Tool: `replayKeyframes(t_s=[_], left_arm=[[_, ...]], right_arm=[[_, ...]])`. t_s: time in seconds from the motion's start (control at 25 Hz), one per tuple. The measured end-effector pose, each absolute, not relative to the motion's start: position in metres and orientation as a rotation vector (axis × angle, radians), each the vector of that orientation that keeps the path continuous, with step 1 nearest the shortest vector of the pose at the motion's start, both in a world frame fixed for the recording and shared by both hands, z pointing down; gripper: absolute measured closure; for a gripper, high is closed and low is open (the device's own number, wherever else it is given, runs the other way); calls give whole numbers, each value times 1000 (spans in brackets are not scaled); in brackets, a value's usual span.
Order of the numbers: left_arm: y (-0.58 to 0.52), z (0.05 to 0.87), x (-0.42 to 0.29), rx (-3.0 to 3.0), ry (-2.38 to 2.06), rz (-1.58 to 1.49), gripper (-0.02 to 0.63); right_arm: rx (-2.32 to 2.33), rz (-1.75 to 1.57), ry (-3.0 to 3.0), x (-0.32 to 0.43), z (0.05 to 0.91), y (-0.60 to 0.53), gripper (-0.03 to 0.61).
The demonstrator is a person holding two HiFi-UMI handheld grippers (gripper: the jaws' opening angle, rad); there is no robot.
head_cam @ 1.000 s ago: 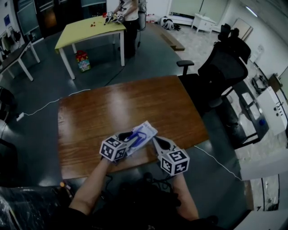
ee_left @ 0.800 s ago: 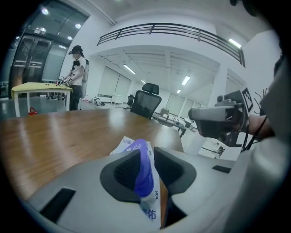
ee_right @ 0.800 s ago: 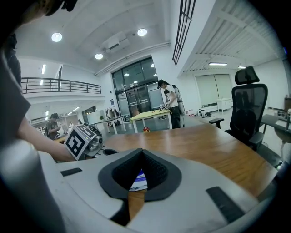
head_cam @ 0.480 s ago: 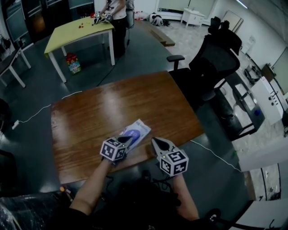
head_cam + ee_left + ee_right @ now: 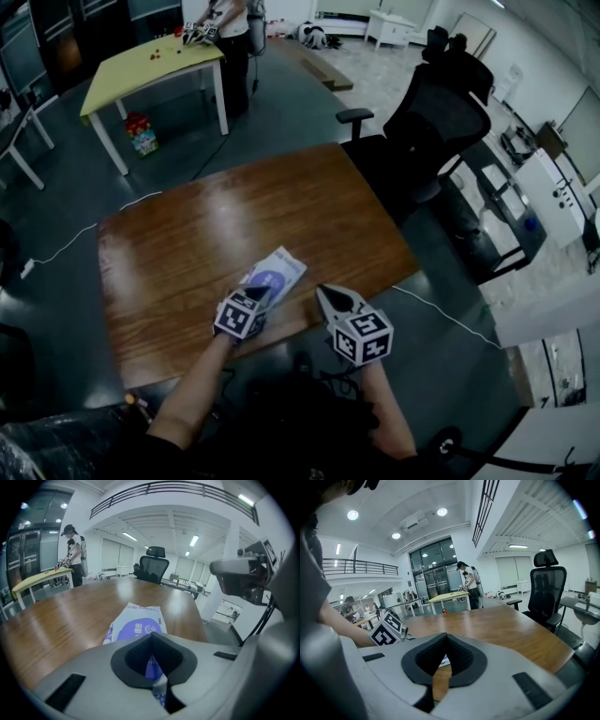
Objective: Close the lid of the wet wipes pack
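Observation:
The wet wipes pack [image 5: 273, 273], white with a purple oval on top, lies flat on the wooden table [image 5: 206, 216] near its front edge. My left gripper [image 5: 259, 292] is shut, its tips resting at the pack's near end. In the left gripper view the pack [image 5: 138, 623] stretches away just beyond the closed tips [image 5: 151, 635], and a strip of it shows under the jaws. My right gripper [image 5: 322, 292] hovers to the right of the pack, apart from it, jaws shut on nothing. In the right gripper view a corner of the pack [image 5: 443, 660] shows behind the tips [image 5: 446, 637].
A black office chair [image 5: 441, 122] stands off the table's far right corner. Further back is a yellow-green table [image 5: 150, 66] with a person [image 5: 234, 19] at it. A white cable [image 5: 56, 246] runs across the floor on the left. White cabinets [image 5: 548, 192] are on the right.
My left gripper has closed its jaws and come down onto the pack's near end. The pack, tilted up with its flap raised a second ago, now lies flat. The right gripper drifted slightly.

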State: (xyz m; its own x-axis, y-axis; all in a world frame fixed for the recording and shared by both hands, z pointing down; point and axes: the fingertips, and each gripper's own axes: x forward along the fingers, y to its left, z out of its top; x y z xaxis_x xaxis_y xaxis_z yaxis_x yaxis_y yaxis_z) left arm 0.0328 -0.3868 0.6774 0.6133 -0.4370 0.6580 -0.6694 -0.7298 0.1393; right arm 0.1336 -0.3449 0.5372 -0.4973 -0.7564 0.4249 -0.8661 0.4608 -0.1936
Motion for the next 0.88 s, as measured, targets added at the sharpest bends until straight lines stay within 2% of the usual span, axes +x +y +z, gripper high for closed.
replayKeyframes(t_s=[0.12,0.44,0.6,0.88], left_arm=[[-387,678,33,2484,-898,941,614],[-385,664,31,2495,-879,888,614],[-391,626,37,2568,-899,739,614],[-383,507,51,2794,-868,344,614]], right_arm=[[1384,566,-2434,131,537,-345,568],[1360,530,-2461,116,528,-346,568],[1390,502,-2505,113,513,-349,568],[1453,397,-2599,104,468,-348,568]])
